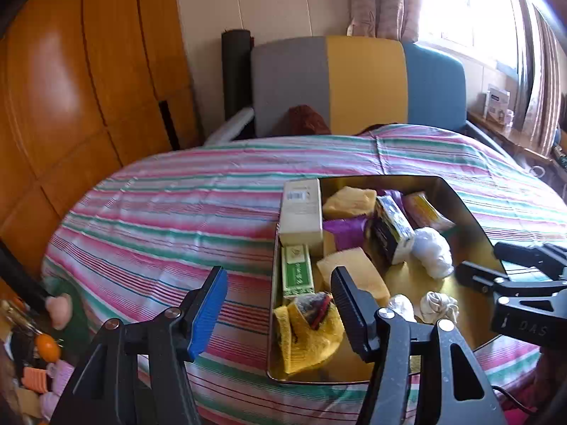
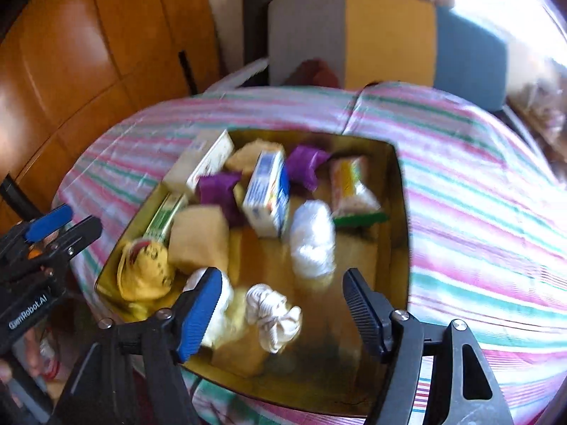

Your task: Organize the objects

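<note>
A gold metal tray (image 1: 471, 212) (image 2: 398, 212) sits on a striped tablecloth. It holds a cream box (image 1: 301, 209), a green box (image 1: 297, 271), yellow sponges (image 1: 351, 202), purple wrappers (image 2: 219, 191), a blue-white carton (image 2: 267, 193), a white plastic wad (image 2: 313, 244), a yellow cloth (image 1: 308, 333) and a cream knotted cloth (image 2: 273, 315). My left gripper (image 1: 278, 304) is open and empty over the tray's near left edge. My right gripper (image 2: 283, 313) is open and empty, hovering over the knotted cloth. Each gripper shows in the other's view, the right one (image 1: 496, 265) and the left one (image 2: 67, 223).
The round table's striped cloth (image 1: 159, 219) spreads left of and behind the tray. A grey, yellow and blue chair (image 1: 354, 81) stands behind the table. Wooden panels (image 1: 71, 88) line the left wall. Small items (image 1: 46, 347) lie low at the left.
</note>
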A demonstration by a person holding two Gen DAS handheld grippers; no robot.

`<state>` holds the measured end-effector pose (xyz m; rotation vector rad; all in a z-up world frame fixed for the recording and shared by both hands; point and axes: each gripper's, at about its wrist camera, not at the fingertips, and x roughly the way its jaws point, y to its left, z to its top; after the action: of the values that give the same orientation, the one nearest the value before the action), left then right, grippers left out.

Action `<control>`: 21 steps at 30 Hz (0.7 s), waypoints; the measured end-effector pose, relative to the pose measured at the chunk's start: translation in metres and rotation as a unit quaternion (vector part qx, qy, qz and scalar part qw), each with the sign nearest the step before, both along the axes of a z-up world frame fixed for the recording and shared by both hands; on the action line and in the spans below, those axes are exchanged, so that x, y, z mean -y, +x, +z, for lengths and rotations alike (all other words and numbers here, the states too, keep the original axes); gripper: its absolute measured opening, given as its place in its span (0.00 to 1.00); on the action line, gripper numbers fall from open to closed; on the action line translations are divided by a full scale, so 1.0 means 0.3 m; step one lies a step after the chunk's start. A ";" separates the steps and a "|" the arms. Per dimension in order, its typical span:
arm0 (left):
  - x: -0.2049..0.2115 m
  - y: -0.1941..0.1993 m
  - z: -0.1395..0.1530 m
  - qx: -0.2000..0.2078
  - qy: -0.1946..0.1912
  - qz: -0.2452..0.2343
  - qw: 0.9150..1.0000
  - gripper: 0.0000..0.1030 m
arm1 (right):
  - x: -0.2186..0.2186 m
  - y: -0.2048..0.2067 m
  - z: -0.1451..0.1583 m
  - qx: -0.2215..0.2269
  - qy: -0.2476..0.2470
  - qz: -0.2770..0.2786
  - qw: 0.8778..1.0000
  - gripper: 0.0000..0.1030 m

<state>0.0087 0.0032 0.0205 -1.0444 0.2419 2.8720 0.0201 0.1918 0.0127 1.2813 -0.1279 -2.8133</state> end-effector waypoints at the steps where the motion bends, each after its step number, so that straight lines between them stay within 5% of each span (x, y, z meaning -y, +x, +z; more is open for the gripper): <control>1: -0.003 0.006 0.006 -0.005 -0.002 0.000 1.000 0.61 | 0.003 0.008 0.010 -0.008 0.003 -0.009 1.000 0.72; 8: 0.002 0.034 0.029 -0.012 0.033 -0.002 0.999 0.69 | -0.010 0.053 0.069 -0.060 0.018 -0.057 0.996 0.75; 21: 0.013 0.032 0.026 -0.009 0.049 0.017 0.999 0.69 | -0.003 0.057 0.052 -0.057 0.021 -0.059 0.996 0.75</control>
<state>0.0184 -0.0006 0.0282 -1.0165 0.0845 2.8913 0.0372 0.1928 0.0284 1.1548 -0.1447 -2.9969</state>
